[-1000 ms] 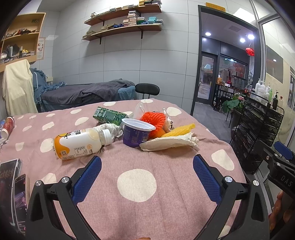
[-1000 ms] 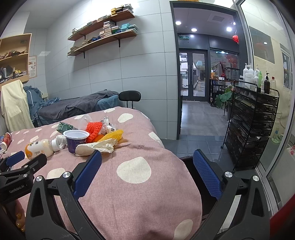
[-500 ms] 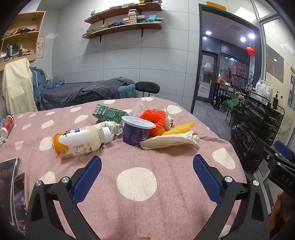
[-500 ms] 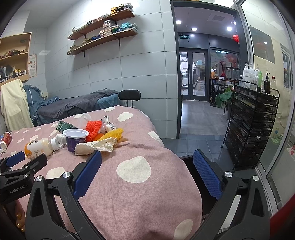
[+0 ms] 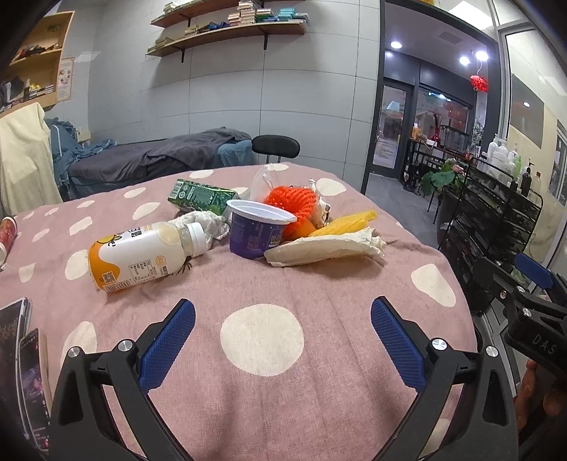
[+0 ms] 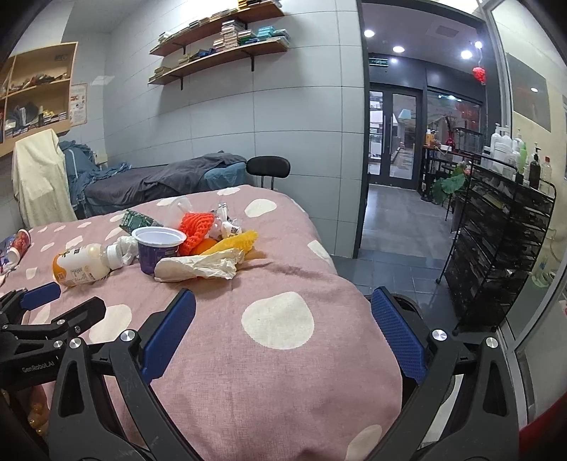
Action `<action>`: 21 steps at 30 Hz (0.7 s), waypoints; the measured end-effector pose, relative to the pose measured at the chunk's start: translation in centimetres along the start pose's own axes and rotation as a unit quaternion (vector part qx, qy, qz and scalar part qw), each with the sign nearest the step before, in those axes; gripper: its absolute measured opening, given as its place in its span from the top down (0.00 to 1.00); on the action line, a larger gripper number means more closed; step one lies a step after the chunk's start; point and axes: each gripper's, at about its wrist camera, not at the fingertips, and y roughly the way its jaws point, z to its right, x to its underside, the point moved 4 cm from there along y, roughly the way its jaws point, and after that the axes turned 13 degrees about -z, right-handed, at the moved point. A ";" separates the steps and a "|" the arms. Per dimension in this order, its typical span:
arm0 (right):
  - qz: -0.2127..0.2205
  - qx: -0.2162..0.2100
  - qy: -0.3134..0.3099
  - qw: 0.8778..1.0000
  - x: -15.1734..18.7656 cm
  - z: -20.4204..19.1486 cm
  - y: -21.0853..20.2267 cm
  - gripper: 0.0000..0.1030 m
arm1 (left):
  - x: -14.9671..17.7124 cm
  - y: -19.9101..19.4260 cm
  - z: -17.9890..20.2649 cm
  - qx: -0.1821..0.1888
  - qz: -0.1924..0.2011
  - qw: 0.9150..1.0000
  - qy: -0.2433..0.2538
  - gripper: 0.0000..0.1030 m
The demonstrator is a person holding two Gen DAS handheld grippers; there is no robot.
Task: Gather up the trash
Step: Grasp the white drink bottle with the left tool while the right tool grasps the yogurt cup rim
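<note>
Dotted tablecloth [image 5: 262,337], phones [image 5: 21,372] beside trash [image 5: 255,227]

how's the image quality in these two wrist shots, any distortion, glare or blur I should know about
Left wrist view: strong fisheye bend, dark corners; the shelves bow, the ceiling lights flare, the purple cup and left claw are sharp. Right wrist view: same bend, door frame curved, soft shadow beside the crumpled paper on the tablecloth, right claw in focus.

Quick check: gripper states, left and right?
Left gripper: open, holding nothing.
Right gripper: open, holding nothing.
</note>
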 end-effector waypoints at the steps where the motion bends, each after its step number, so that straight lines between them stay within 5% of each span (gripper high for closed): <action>1: -0.009 -0.007 -0.012 1.000 -0.2 -0.4 0.4 0.05 | 0.1 0.1 -0.3 0.002 -0.004 1.000 -0.002 0.06; 8: -0.075 -0.079 -0.088 0.990 -1.6 -3.9 3.3 0.05 | 0.2 0.3 -2.1 -0.012 -0.020 1.000 0.008 0.06; 17: -0.116 -0.107 -0.176 0.972 -4.1 -7.9 6.7 0.05 | -1.4 1.0 -3.8 -0.042 -0.049 0.991 0.115 0.06; 21: -0.120 -0.112 -0.195 0.967 -5.4 -9.1 8.0 0.05 | -2.9 1.2 -5.1 -0.048 -0.045 0.991 0.119 0.06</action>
